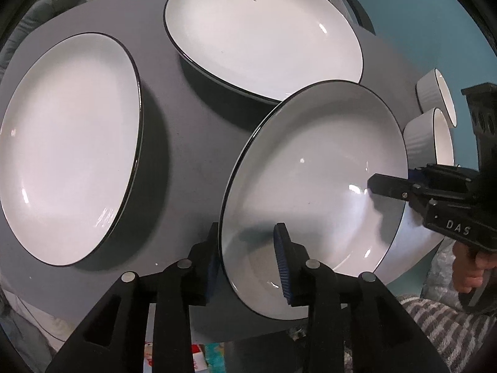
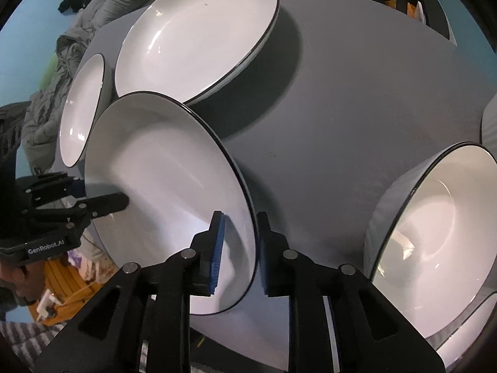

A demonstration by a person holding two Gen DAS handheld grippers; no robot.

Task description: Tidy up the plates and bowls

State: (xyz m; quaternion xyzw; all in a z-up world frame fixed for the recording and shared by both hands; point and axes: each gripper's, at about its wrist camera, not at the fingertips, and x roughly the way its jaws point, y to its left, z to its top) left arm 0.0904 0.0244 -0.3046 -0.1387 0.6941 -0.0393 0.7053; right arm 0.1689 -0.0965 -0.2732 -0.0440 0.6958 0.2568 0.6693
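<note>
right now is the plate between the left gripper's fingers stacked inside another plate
No, the plate sits by itself on the grey table, its rim only overlapping the edge of the far plate.

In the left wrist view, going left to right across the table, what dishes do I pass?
Large plate at the left → tilted bowl straddled by the left gripper's jaws → two small ribbed cups at the right edge. The far plate at the top overlaps both in the order, so it is left out.
</note>
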